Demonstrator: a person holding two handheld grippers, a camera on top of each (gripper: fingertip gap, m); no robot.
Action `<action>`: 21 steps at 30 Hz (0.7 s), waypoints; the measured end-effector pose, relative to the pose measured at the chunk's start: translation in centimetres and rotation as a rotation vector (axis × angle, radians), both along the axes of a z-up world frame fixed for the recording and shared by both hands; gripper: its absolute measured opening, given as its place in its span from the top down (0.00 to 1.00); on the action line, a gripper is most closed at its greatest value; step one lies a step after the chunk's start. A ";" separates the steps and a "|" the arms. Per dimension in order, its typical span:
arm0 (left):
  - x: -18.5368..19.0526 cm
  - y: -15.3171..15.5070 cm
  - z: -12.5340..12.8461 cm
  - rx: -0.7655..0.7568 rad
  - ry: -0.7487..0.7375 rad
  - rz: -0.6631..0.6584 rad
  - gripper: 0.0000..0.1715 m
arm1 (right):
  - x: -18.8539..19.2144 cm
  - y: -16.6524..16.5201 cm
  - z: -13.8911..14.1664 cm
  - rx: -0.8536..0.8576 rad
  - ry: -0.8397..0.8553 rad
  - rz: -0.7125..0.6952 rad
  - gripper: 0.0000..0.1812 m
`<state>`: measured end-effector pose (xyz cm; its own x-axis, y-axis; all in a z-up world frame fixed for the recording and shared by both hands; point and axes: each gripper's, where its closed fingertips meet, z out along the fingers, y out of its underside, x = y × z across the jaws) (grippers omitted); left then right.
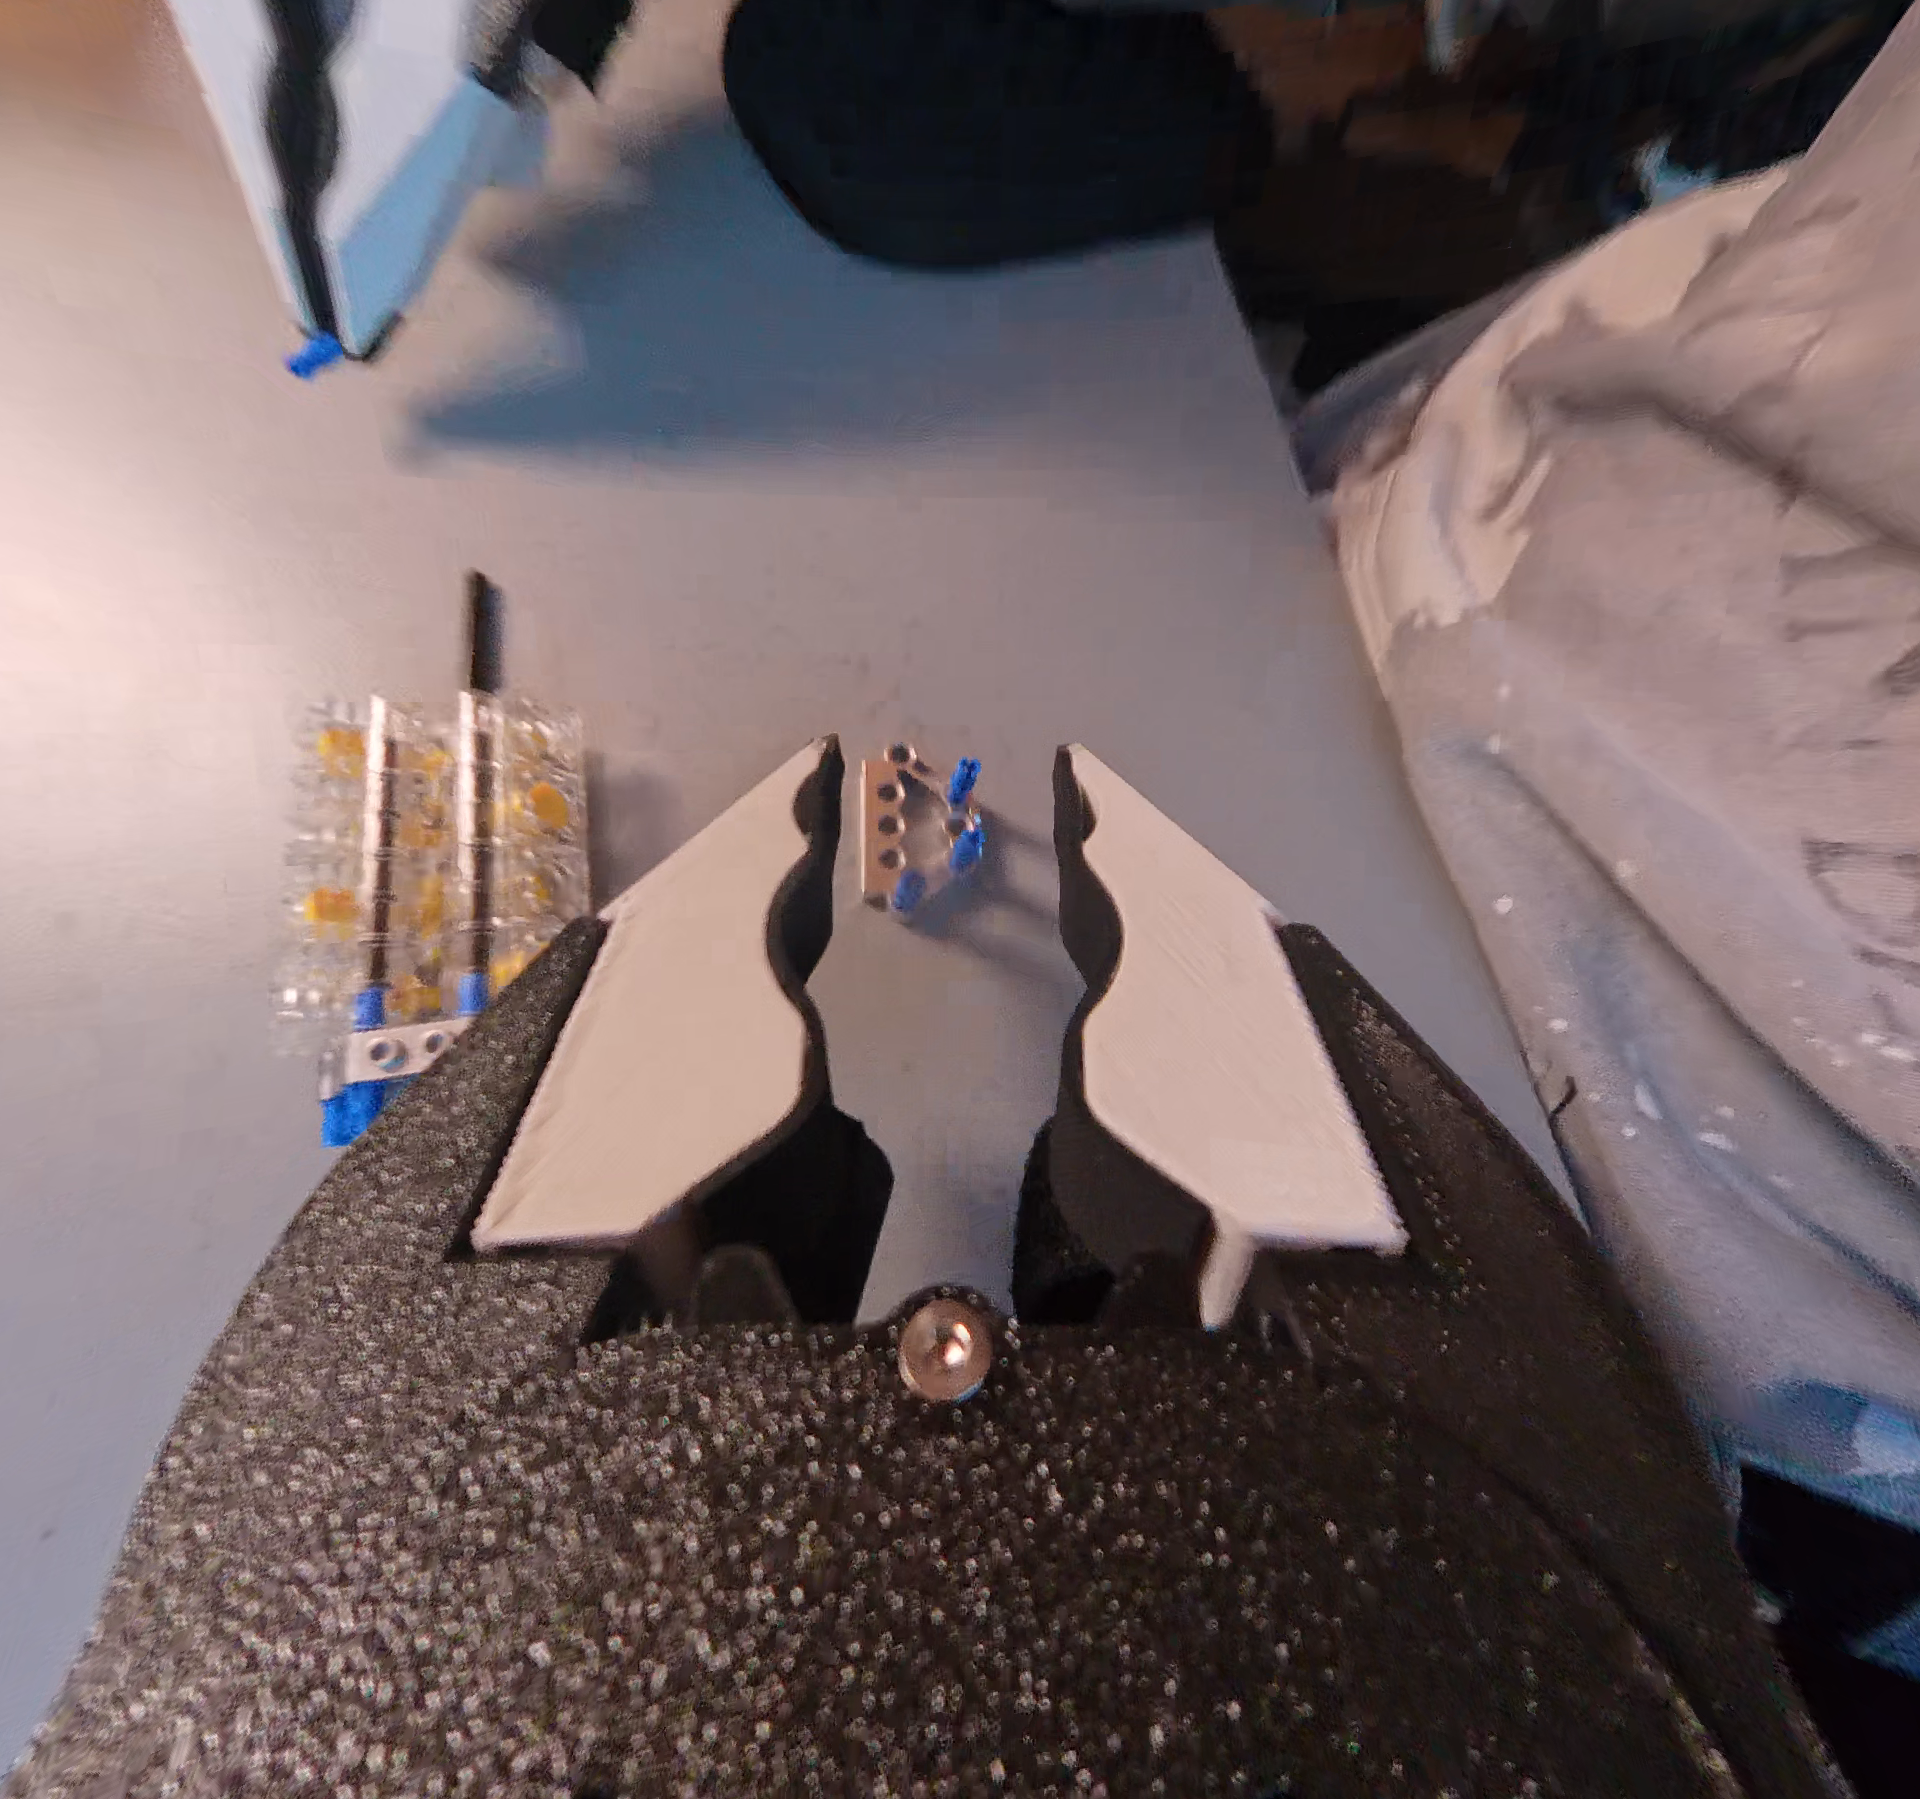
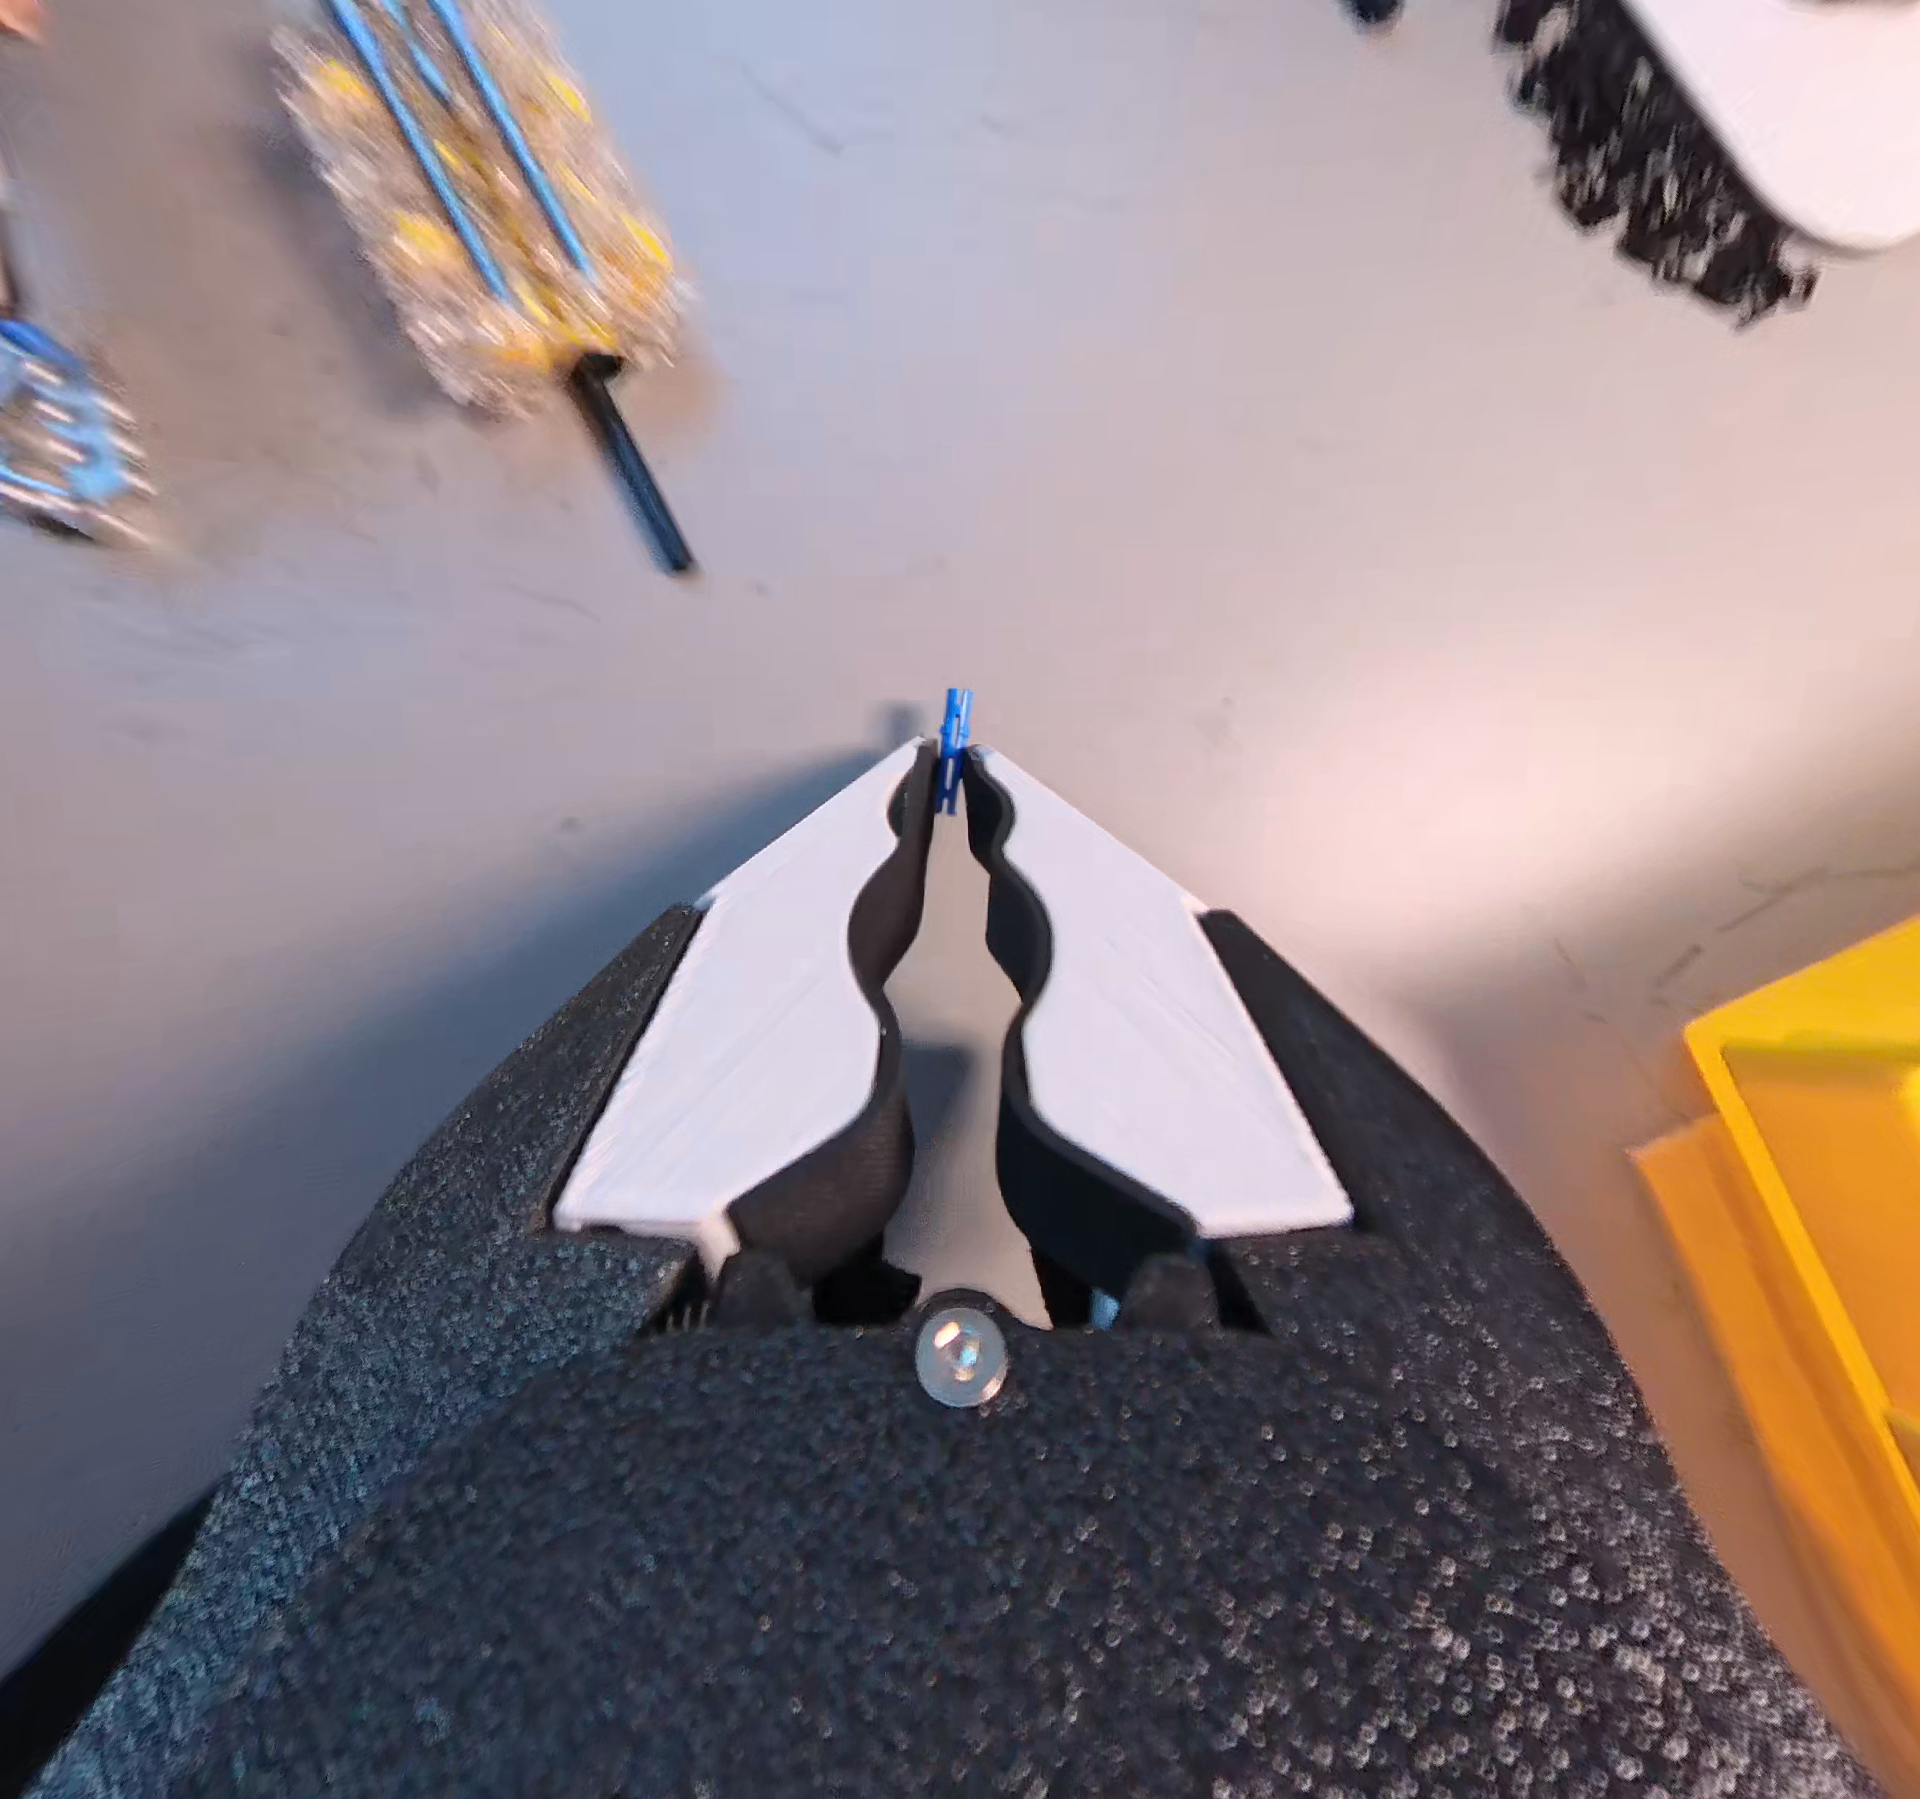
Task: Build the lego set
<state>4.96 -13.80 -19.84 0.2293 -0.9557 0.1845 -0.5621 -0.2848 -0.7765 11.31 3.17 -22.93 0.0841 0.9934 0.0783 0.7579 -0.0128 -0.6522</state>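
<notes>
The left gripper is spread wide; one small grey holed piece carrying three blue pins lies on the table between its tips. The right gripper pinches one blue pin at its tips, above the table.

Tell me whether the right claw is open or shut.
Shut. The right claw has its fingertips pinched on a small blue pin, which pokes out past them above the grey table.

Your right gripper pinched a small blue pin upright at its tips. Your left gripper stood spread around a holed grey bracket carrying blue pins.
</notes>
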 end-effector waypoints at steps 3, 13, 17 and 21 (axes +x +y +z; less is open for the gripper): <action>-0.3 2.7 3.2 0.039 -0.189 0.133 0.77 | -2.7 -3.4 4.5 -0.081 0.292 0.039 0.98; -0.6 5.2 10.3 0.164 -0.614 0.351 0.82 | -8.5 -11.2 15.9 -0.573 1.162 -0.060 0.98; -1.0 5.3 10.8 0.211 -0.609 0.381 0.86 | -8.4 -10.5 15.6 -0.632 1.242 -0.143 0.98; -1.1 5.4 10.8 0.191 -0.615 0.393 0.89 | -8.9 -11.2 14.8 -0.557 1.220 -0.158 0.98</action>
